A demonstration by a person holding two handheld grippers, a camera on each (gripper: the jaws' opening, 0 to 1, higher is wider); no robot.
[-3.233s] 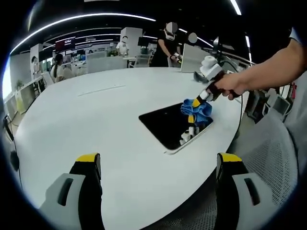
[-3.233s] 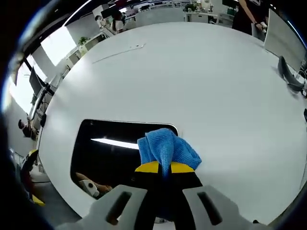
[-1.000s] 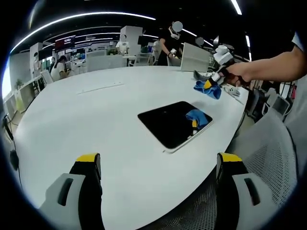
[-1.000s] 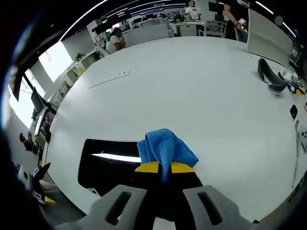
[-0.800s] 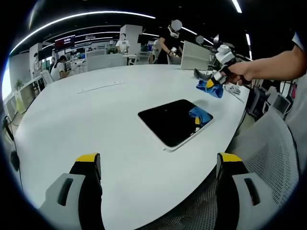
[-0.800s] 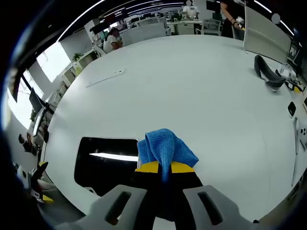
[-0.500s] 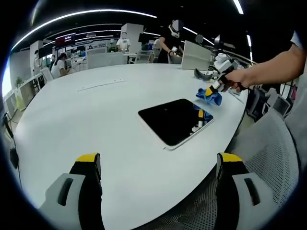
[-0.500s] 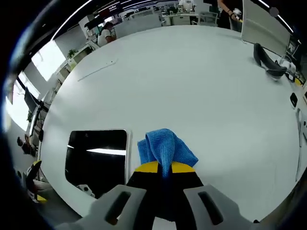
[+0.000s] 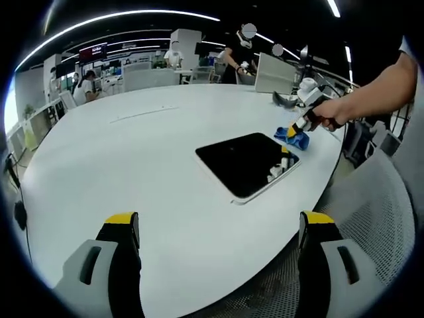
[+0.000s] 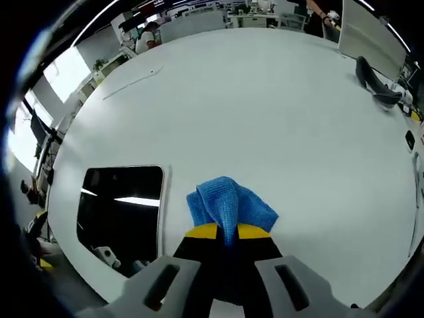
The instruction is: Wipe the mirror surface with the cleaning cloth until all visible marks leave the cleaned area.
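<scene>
With our right gripper (image 10: 227, 233) clamped on the blue cleaning cloth (image 10: 230, 204) beside the mirror (image 10: 120, 207) and our left gripper (image 9: 218, 228) wide open and empty, we judge releasing the cloth on the white table (image 10: 278, 112) comes next.

— What sort of place was it?
— An open-plan office, it seemed: a large white table (image 9: 132, 159), rows of desks (image 9: 142, 76) with monitors (image 9: 93, 53) behind, people (image 9: 86, 86) seated there, long ceiling light strips (image 9: 119, 18).
— Anything else?
— A mesh chair (image 9: 371, 218), though the far background was blurry.
</scene>
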